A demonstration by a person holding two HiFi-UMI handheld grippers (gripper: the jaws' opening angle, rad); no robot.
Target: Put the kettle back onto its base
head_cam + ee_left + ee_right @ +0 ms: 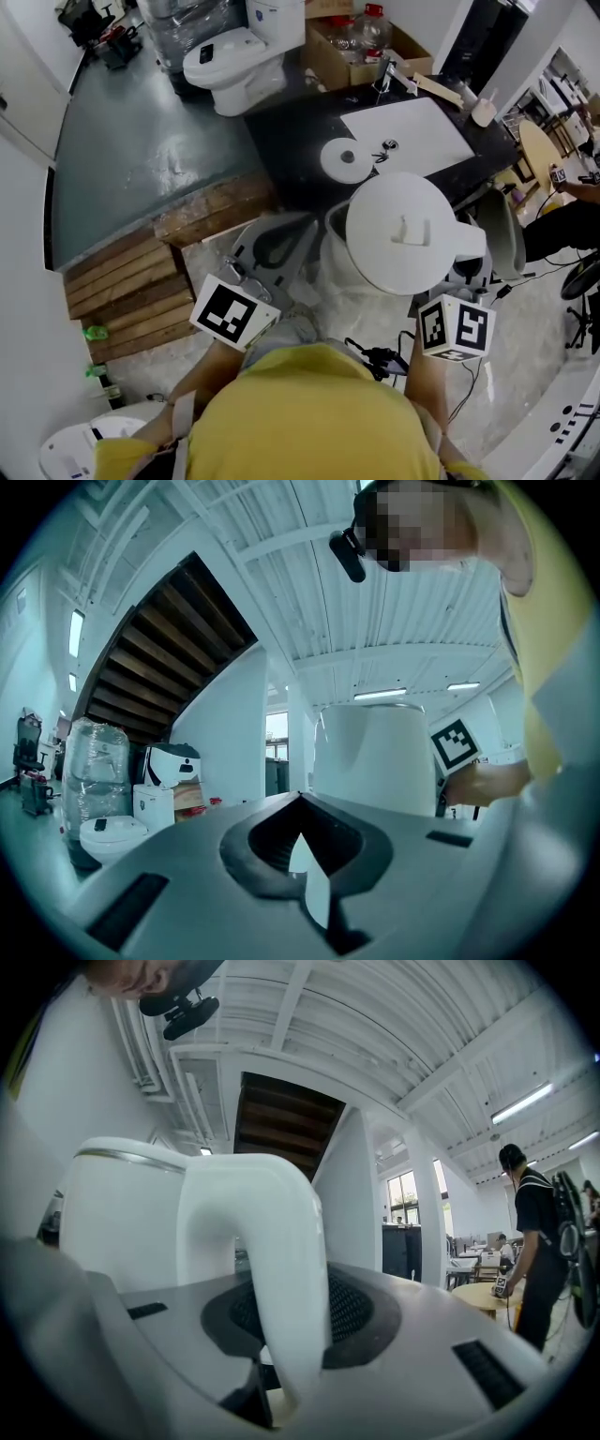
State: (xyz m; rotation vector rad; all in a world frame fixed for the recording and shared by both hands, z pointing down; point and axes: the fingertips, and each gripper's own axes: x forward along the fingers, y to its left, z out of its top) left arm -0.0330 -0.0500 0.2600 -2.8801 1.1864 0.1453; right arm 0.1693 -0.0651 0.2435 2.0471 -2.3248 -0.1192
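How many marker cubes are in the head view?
2. One marker cube sits on the left gripper, lower left of the kettle; the other on the right gripper, just below it. None seems hidden.

Head view steeply down from above; gripper views level, close; kettle (403,230) common.

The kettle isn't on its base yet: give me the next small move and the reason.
Probably carry the kettle forward and a little left, until it hangs over the base. The right gripper is shut on the handle, the kettle is in the air short of the base, and the base lies bare on the counter.
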